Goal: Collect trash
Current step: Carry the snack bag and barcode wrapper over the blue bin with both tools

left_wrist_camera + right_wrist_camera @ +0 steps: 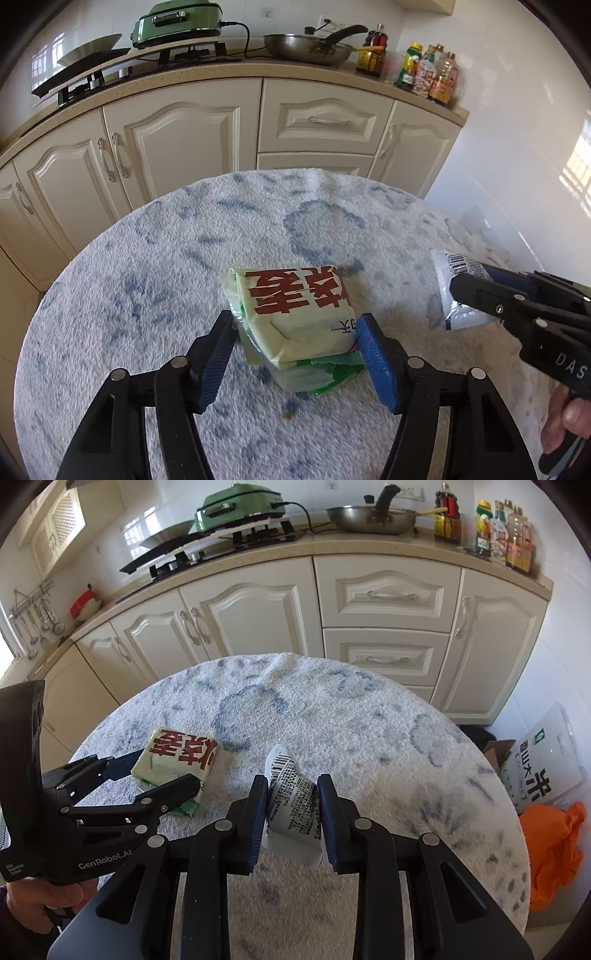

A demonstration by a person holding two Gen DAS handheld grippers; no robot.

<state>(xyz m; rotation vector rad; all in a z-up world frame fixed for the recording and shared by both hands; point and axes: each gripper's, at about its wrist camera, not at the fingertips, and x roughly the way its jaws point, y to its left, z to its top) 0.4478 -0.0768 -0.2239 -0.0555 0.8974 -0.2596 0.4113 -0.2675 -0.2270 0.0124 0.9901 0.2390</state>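
A cream and green packet with red characters point(295, 291) lies on the round table under a blue-patterned fleecy cloth point(166, 240). My left gripper point(295, 321) straddles the packet's near end, and its blue pads touch both sides. From the right wrist view, that packet point(177, 753) sits between the left gripper's black fingers point(168, 766). My right gripper point(292, 781) is shut on a white wrapper with a barcode and small print point(291, 805), held above the cloth. In the left wrist view, the right gripper point(461, 286) and its white wrapper point(441, 269) are at the right.
Cream kitchen cabinets point(251, 616) stand behind the table, under a counter with a green cooker point(240, 502), a pan point(369, 517) and several bottles point(502, 528). On the floor at the right are a white rice bag point(543, 760), a cardboard box point(498, 749) and an orange bag point(554, 845).
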